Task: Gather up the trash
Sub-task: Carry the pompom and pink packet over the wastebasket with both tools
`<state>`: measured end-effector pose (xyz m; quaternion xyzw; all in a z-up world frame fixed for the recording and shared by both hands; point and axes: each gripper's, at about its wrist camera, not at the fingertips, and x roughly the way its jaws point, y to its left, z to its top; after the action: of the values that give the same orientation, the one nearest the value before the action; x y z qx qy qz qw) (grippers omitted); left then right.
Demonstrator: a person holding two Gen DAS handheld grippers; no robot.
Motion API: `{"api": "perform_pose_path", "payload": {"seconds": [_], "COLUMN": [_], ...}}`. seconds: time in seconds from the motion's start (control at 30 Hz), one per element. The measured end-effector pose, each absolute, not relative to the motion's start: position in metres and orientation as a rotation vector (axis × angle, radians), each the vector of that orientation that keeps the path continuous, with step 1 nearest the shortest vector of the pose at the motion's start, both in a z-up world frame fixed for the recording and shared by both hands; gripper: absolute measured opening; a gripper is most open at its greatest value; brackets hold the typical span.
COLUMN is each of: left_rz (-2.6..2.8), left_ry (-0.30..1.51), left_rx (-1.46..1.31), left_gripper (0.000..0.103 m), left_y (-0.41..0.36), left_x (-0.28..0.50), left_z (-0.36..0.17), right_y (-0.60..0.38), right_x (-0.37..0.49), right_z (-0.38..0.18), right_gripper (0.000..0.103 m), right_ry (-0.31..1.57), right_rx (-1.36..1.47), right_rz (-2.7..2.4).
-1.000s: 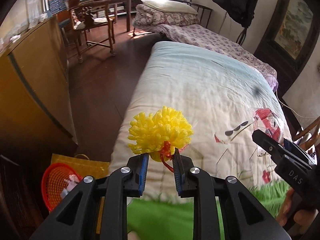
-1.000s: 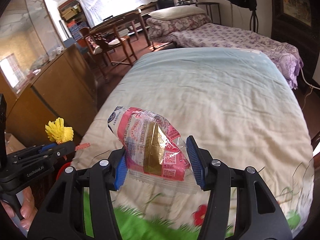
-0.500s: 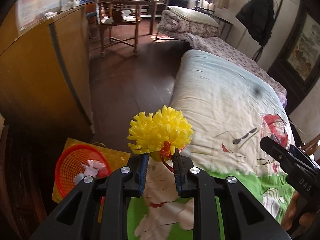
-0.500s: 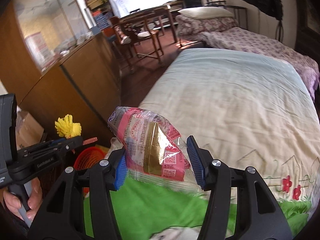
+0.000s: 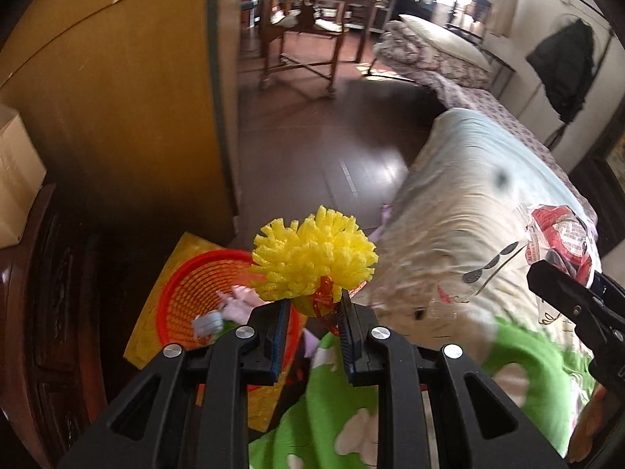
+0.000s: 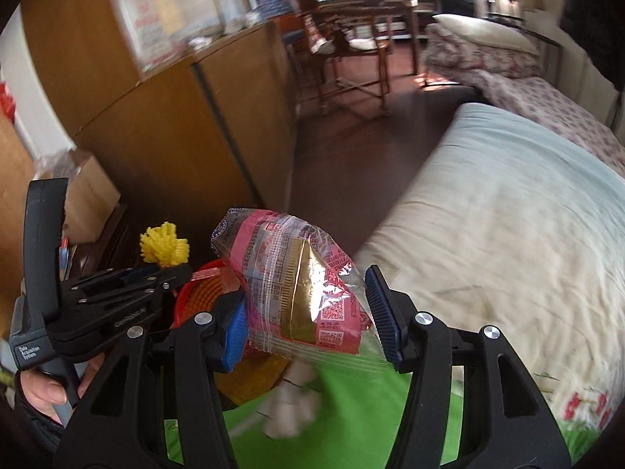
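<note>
Left tongs (image 5: 312,326): clamped together on the red stem of a yellow pompom (image 5: 314,264); the fluffy head stands clear above the blue pads.
Right tongs (image 6: 310,322): part-way apart and clamped on a pink snack wrapper (image 6: 291,287); both pads press against its crinkled clear film, and the packet sticks up and leans left.
Hand (image 6: 50,391): grips the handle of the left tool at the lower left of the right wrist view; fingers wrapped round it.
Red basket (image 5: 195,289): on the floor just beside the bed, below and left of the left tongs; it sits on a yellow mat (image 5: 156,312) and holds pale crumpled scraps and a grey piece.
Trash position: the pompom hangs over the basket's right rim; the wrapper is held near the basket, over the bed edge.
Bed (image 5: 468,234): right of the basket, covered by a cream quilt with a green printed border at the near end.
Cabinet (image 5: 117,117): tall wooden front left of the basket, across a strip of dark floor (image 5: 332,136) from the bed.
Cardboard box (image 5: 15,179): at the far left edge, beside the cabinet.
Far end: wooden chair (image 5: 300,35) and a second bed (image 6: 527,78) with patterned cover and pillow; details blurred.
</note>
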<state>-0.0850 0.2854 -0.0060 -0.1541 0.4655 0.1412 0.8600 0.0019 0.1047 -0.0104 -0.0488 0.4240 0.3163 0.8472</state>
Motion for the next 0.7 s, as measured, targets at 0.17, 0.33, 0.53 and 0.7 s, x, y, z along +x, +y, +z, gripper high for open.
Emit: {"api": "perform_pose_path", "payload": {"seconds": [0.17, 0.33, 0.53, 0.7], "left_rz": [0.355, 0.418, 0.469, 0.506], "left_ry": [1.012, 1.057, 1.116, 1.162], "left_rx": [-0.365, -0.398, -0.434, -0.458], "left_gripper": [0.023, 0.023, 0.023, 0.023], "left_y": [0.319, 0.35, 0.373, 0.384], "left_x": [-0.095, -0.107, -0.112, -0.111], "left_z": [-0.024, -0.049, -0.076, -0.099], "right_y": [0.159, 0.2, 0.238, 0.256], "right_x": [-0.001, 0.0, 0.007, 0.009], "right_z": [-0.024, -0.043, -0.073, -0.094], "right_gripper": [0.055, 0.056, 0.056, 0.056], "right_ry": [0.944, 1.004, 1.113, 1.171], "right_rx": [-0.177, -0.217, -0.259, -0.29], "right_rz": [0.745, 0.794, 0.819, 0.826]}}
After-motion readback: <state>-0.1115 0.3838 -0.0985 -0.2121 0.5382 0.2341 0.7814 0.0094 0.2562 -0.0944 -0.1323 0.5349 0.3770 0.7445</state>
